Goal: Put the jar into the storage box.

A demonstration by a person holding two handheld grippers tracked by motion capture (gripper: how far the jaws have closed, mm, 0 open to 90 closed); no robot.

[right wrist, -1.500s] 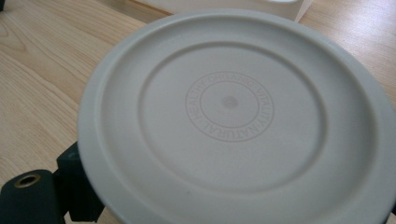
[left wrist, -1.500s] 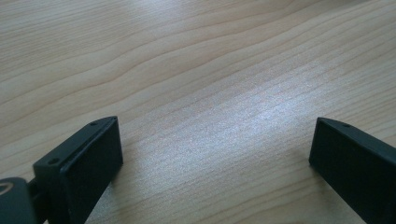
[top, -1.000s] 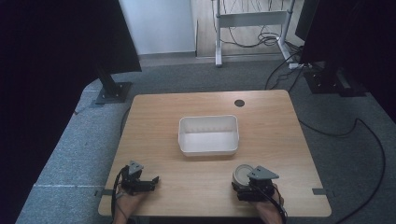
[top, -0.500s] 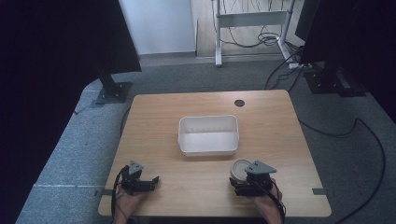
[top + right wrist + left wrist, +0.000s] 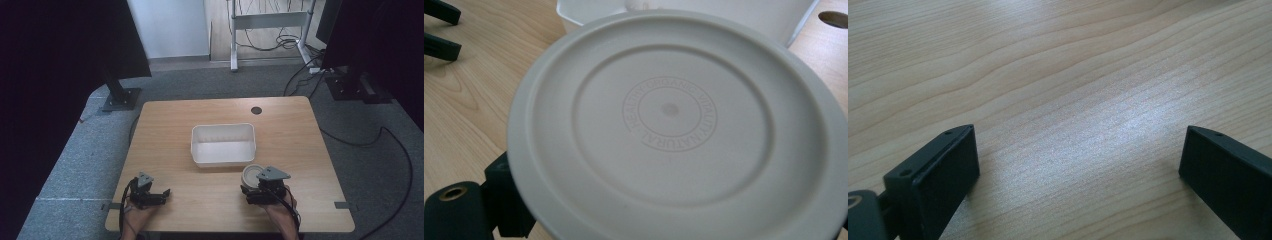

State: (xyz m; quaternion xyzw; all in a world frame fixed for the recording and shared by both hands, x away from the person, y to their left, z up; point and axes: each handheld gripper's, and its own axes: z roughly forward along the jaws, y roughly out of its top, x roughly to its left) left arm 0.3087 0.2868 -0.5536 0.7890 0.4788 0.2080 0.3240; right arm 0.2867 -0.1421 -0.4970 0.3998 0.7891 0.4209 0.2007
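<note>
A round white lid (image 5: 674, 130) sits between the jaws of the right gripper (image 5: 263, 186) at the near right of the tabletop (image 5: 165, 130). In the right gripper view the lid's flat face looks toward the camera, with concentric rings and a circle of raised lettering at its middle, and a black jaw presses against its lower left edge — the jaws are closed on the lid. From the high view the lid (image 5: 250, 174) lies just near of the white rectangular bin (image 5: 223, 145), close to that bin's near right corner. The bin stands in the middle of the tabletop, and its wall rises right behind the lid in the right gripper view.

The left gripper (image 5: 146, 192) rests at the near left of the tabletop, well apart from the lid and the bin. In the left gripper view its two black jaws stand wide apart over bare wood grain — nothing is between them.

A small round hole (image 5: 256, 110) sits in the tabletop's far edge, beyond the bin.
</note>
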